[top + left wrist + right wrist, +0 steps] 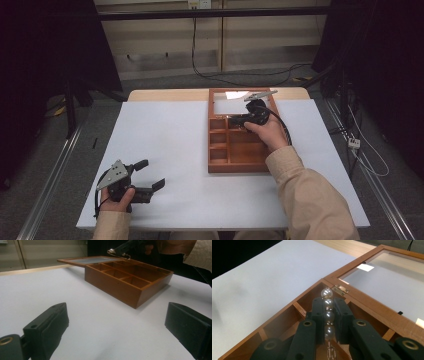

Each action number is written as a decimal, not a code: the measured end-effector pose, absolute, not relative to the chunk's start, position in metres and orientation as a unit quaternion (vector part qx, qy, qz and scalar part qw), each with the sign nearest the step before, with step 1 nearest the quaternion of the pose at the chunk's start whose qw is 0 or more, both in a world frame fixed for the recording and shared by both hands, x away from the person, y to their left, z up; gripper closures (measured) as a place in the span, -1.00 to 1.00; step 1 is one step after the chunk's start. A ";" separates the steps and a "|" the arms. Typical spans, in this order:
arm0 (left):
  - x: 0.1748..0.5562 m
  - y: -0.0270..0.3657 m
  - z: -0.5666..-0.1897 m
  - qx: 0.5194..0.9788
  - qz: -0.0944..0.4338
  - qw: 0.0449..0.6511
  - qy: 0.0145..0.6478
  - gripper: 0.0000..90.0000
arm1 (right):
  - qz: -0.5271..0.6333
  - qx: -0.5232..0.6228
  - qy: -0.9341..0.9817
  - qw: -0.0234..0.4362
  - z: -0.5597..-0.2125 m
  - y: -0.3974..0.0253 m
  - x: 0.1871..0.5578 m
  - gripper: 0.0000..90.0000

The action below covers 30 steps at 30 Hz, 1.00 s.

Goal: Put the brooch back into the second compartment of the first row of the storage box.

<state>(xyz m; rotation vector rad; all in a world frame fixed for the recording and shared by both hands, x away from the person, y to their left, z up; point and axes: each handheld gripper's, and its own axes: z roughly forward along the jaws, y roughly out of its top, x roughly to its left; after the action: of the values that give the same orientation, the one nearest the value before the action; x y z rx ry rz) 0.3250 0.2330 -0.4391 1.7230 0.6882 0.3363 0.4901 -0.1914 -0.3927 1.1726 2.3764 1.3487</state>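
Over the far left compartments of the wooden box [243, 150], the right gripper [328, 315] is clenched on a string of pearl beads [328, 312], held above a cell by the hinge; the piece may be a hair clip. Its glass lid [387, 270] lies open behind. Near left on the counter [175, 135], the left gripper [150, 176] rests released, holding nothing.

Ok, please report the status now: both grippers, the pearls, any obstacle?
Right gripper shut on pearl string, above wooden box back compartments. Left gripper open, resting on table. Lid open; nothing in the way.
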 end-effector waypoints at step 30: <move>0.326 0.232 -0.439 0.741 0.143 0.587 0.292 -0.90 | 0.448 0.407 0.790 0.097 -0.400 -0.201 0.500 0.79</move>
<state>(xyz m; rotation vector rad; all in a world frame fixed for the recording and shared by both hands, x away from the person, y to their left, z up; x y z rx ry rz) 0.3256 0.2322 -0.4394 1.7278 0.6804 0.3340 0.5001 -0.2014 -0.4000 1.2050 2.3406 1.3271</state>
